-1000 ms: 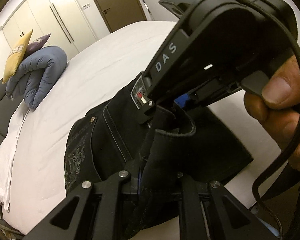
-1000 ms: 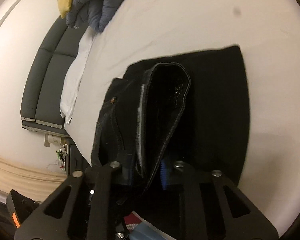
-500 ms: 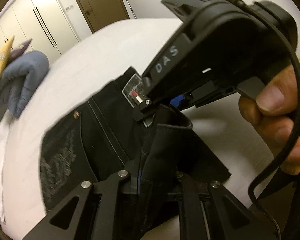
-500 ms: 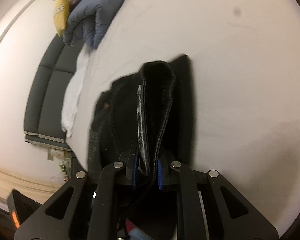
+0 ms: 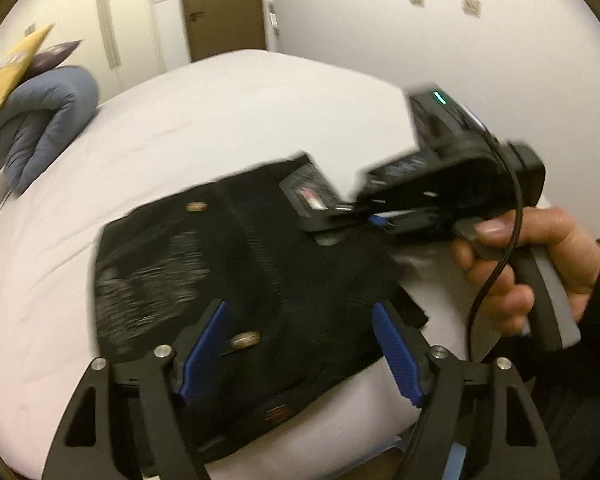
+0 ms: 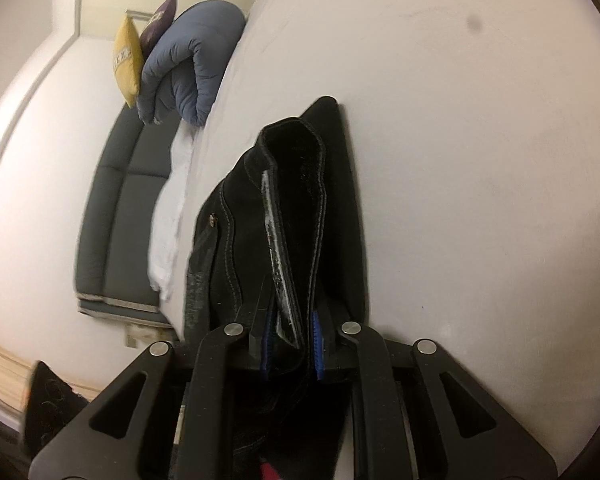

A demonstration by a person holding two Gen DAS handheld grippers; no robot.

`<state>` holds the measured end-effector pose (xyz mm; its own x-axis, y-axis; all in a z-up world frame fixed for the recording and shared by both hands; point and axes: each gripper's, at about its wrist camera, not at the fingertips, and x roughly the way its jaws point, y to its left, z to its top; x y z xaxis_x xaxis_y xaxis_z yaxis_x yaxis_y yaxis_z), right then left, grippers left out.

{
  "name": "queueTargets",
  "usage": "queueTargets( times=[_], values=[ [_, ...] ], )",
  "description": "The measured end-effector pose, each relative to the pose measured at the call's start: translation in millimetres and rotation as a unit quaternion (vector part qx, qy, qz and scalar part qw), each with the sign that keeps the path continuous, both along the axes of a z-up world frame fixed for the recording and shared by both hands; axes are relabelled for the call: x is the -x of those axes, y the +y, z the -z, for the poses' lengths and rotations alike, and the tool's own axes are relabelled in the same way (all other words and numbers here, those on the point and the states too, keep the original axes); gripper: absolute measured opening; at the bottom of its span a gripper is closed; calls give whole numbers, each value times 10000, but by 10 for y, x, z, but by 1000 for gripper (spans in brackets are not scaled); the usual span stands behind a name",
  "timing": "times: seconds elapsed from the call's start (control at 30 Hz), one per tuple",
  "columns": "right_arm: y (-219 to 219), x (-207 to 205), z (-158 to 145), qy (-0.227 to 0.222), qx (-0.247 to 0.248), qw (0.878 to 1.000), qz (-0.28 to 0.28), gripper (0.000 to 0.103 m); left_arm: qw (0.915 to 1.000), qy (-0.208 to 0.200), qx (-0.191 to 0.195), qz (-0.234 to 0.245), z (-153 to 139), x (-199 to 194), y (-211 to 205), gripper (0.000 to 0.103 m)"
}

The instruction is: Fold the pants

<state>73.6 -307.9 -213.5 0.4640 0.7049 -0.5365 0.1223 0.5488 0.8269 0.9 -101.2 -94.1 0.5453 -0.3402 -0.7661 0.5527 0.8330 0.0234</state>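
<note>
Black denim pants (image 5: pixel 228 280), folded into compact rectangular bundle, lie flat near corner of white bed. Back pocket with pale embroidered pattern faces up on left part; metal rivets and light contrast stitching visible. Rectangular waistband patch at far edge. Right-hand waistband edge (image 6: pixel 296 216) lifted off bed, standing as upright fold, showing dark inner lining and pale inside label strip.

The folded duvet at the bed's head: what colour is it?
Slate blue duvet, clearest in the right wrist view.
</note>
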Motion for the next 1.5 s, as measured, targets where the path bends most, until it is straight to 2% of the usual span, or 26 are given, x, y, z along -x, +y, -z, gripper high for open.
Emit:
queueTargets(
  times=[0.1, 0.2, 0.3, 0.33, 0.4, 0.47, 0.53, 0.57, 0.63, 0.83, 0.97, 1.07, 1.17, 1.23, 1.3, 1.37, 1.5],
  values=[
    [-85, 66, -65, 135, 87, 9996, 214, 20, 9992, -50, 187, -343, -138, -139, 350, 76],
    [-213, 257, -276, 232, 812, 9944, 628, 21, 9975, -16, 182, -684, -199, -483, 630, 76],
    [-99, 303, -588, -157, 1166, 9918, 502, 22, 9967, 185, 227, -757, -159, -817, 743, 72],
    [36, 279, -711, -331, 1335, 9901, 289, 22, 9969, 227, 239, -719, -139, -841, 690, 63],
    [338, 208, -893, -574, 1945, 9790, -198, 22, 9969, 284, 92, -725, -29, -968, 706, 57],
    [606, 119, -907, -598, 2483, 9650, -598, 22, 9963, 458, 30, -724, 121, -1177, 676, 55],
    [758, 55, -678, -254, 3173, 9442, -849, 21, 9937, 709, -140, -860, 358, -1368, 635, 51],
    [792, 52, -582, -143, 3279, 9399, -942, 21, 9927, 819, -152, -869, 457, -1410, 602, 51],
    [794, 159, -486, -401, 3331, 9372, -952, 21, 9911, 938, -213, -916, 616, -1391, 598, 51],
    [673, 289, -449, -460, 3137, 9444, -865, 20, 9934, 356, -635, -886, 607, -876, 477, 49],
    [758, 307, -495, -580, 3416, 9338, -892, 20, 9916, 17, -972, -854, 607, -346, 404, 50],
    [822, 312, -569, -488, 3477, 9324, -856, 21, 9896, -55, -1019, -1010, 594, -127, 430, 53],
    [862, 482, -705, -584, 3298, 9391, -761, 21, 9882, 159, -928, -1209, 665, -132, 445, 57],
    [918, 534, -598, -550, 3378, 9366, -758, 21, 9876, 241, -961, -1219, 718, -181, 445, 59],
    [897, 667, -473, -975, 3425, 9319, -682, 21, 9868, 294, -994, -1247, 694, -264, 506, 60],
    [916, 729, -481, -1173, 3563, 9243, -711, 21, 9860, 344, -1042, -1257, 673, -283, 484, 60],
    [822, 734, -631, -892, 3251, 9405, -420, 21, 9851, 415, -1010, -1327, 648, -268, 506, 61]
  ],
)
